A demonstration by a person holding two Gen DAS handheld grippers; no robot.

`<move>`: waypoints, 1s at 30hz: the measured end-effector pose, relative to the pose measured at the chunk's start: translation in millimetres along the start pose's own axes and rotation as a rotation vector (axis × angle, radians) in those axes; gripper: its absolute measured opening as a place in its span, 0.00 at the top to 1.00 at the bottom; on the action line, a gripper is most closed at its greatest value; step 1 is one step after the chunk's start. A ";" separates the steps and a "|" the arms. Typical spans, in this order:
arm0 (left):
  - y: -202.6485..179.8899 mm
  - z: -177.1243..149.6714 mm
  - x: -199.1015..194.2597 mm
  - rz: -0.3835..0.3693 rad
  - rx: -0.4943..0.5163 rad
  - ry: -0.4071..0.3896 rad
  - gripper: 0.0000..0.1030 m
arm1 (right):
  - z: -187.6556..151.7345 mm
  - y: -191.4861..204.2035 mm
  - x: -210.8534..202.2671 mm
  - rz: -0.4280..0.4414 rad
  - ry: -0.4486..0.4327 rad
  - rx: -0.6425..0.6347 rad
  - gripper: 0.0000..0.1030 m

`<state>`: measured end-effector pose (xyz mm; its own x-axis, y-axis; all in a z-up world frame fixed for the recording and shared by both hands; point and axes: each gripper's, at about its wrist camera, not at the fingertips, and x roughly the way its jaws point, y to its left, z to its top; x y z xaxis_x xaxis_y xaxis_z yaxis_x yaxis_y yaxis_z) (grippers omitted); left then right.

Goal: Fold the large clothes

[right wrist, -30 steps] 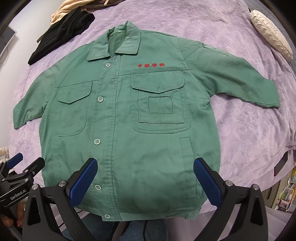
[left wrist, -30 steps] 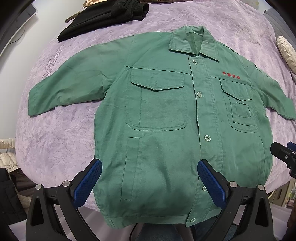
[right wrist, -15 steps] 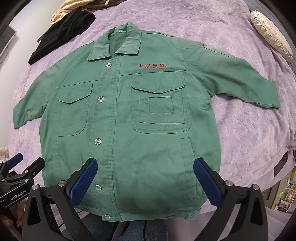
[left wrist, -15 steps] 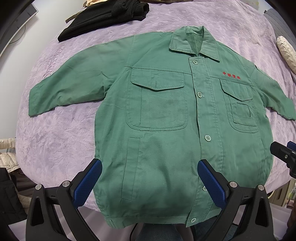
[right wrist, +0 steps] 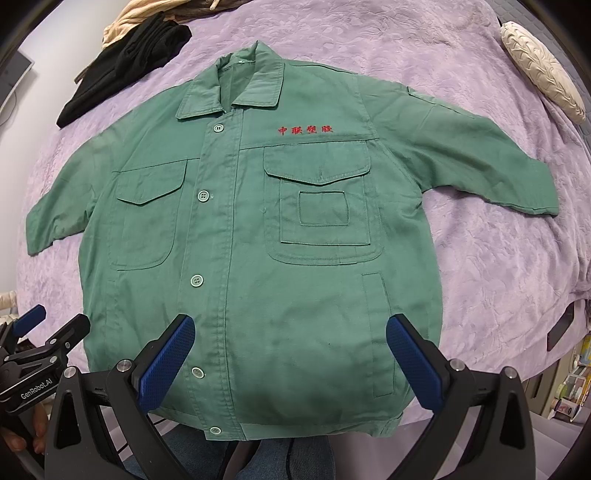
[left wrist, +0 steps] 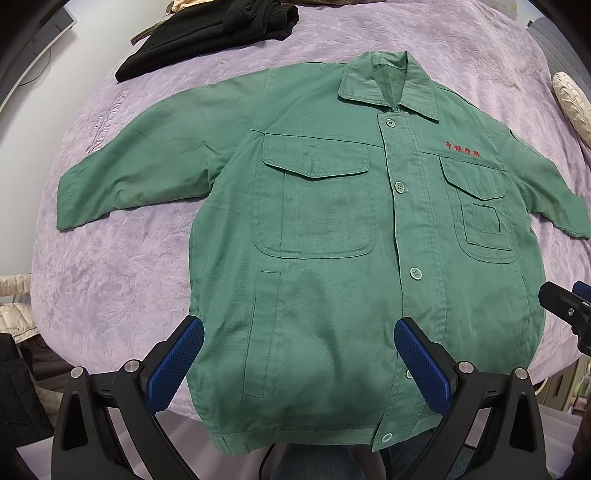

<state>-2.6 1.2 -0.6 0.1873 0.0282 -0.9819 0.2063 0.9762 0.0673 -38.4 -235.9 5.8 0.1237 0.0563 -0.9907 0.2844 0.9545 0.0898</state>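
Observation:
A green work jacket (left wrist: 332,258) (right wrist: 258,240) lies flat and buttoned on the purple bedspread (left wrist: 110,277), front up, collar far from me, both sleeves spread out. Red characters are stitched above one chest pocket. My left gripper (left wrist: 299,363) hovers open above the hem, left of the button placket, with nothing between its blue pads. My right gripper (right wrist: 291,360) hangs open above the hem on the other side of the placket, also holding nothing. The right gripper's tips (left wrist: 565,306) show at the left wrist view's right edge.
Black clothes (left wrist: 207,33) (right wrist: 125,62) lie piled beyond the jacket's left shoulder. A cream quilted cushion (right wrist: 543,66) rests at the far right of the bed. The bedspread (right wrist: 498,277) drops off at the near edge, where cluttered shelves (right wrist: 569,387) stand low right.

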 end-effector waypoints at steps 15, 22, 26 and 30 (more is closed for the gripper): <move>3.7 -3.2 0.9 -0.016 -0.001 0.006 0.00 | -2.3 3.9 1.5 -0.002 0.000 0.000 0.00; 3.4 -1.9 0.4 -0.019 0.000 0.000 0.00 | -2.5 5.0 1.5 -0.005 0.001 -0.001 0.00; 3.1 -0.7 0.3 -0.023 -0.003 -0.008 0.00 | -2.2 5.3 2.1 -0.005 0.003 0.000 0.00; 4.4 1.9 1.5 -0.027 -0.005 -0.002 0.00 | -1.7 7.0 6.0 -0.002 0.010 0.006 0.00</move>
<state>0.3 5.1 -1.4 0.1835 0.0012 -0.9830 0.2066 0.9776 0.0397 -37.3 -228.4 0.3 0.1136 0.0579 -0.9918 0.2908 0.9527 0.0889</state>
